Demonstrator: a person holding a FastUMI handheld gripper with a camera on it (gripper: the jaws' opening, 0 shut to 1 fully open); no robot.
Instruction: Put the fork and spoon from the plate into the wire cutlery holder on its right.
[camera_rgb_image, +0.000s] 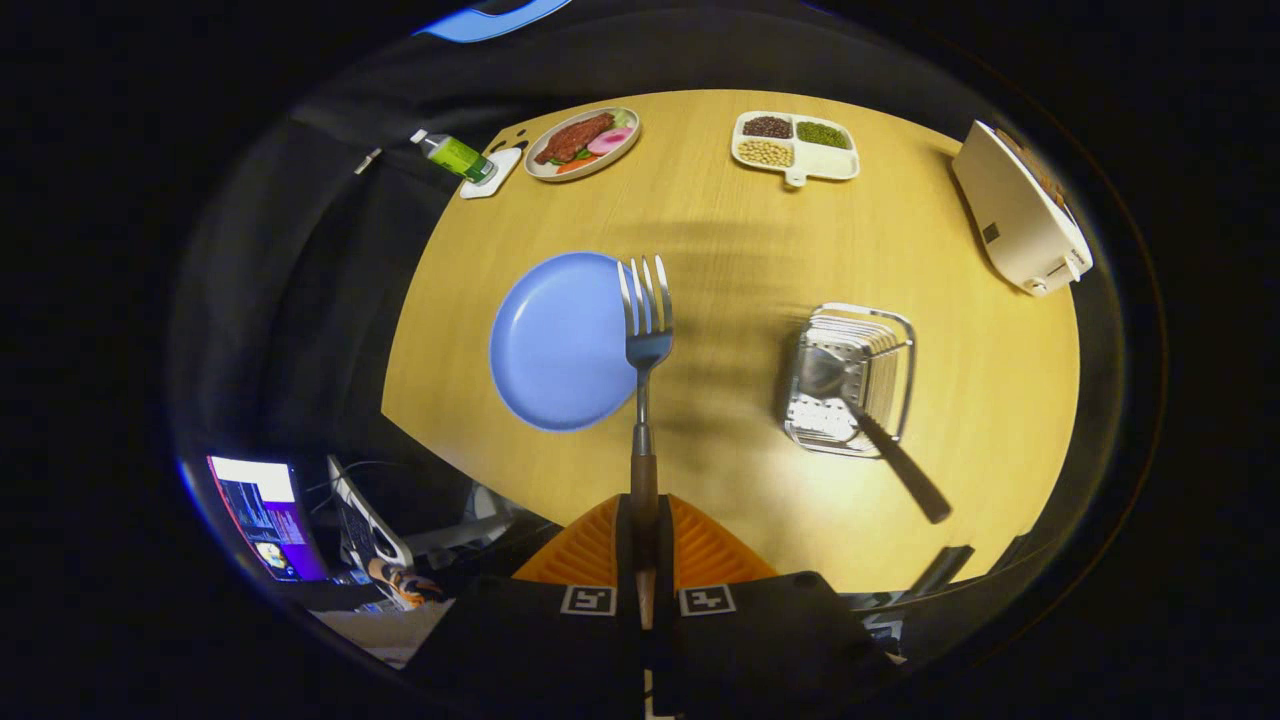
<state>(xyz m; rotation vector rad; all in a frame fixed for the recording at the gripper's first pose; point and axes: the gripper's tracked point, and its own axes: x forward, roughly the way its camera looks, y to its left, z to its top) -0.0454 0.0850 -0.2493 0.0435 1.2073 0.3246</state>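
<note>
My gripper (644, 530) is shut on the dark handle of the fork (646, 320), held high above the table with its tines pointing ahead. Below and beyond the fingers to the left lies the blue plate (555, 345), bare. To the right stands the wire cutlery holder (850, 375). The spoon (870, 420) lies in it, bowl inside and dark handle sticking out over its near rim.
On the round wooden table (740, 250), a plate of food (582, 142), a divided white dish of beans (795, 145) and a green bottle (455, 155) sit at the far side. A white toaster (1020, 215) stands far right. A monitor (265, 515) is beside the table.
</note>
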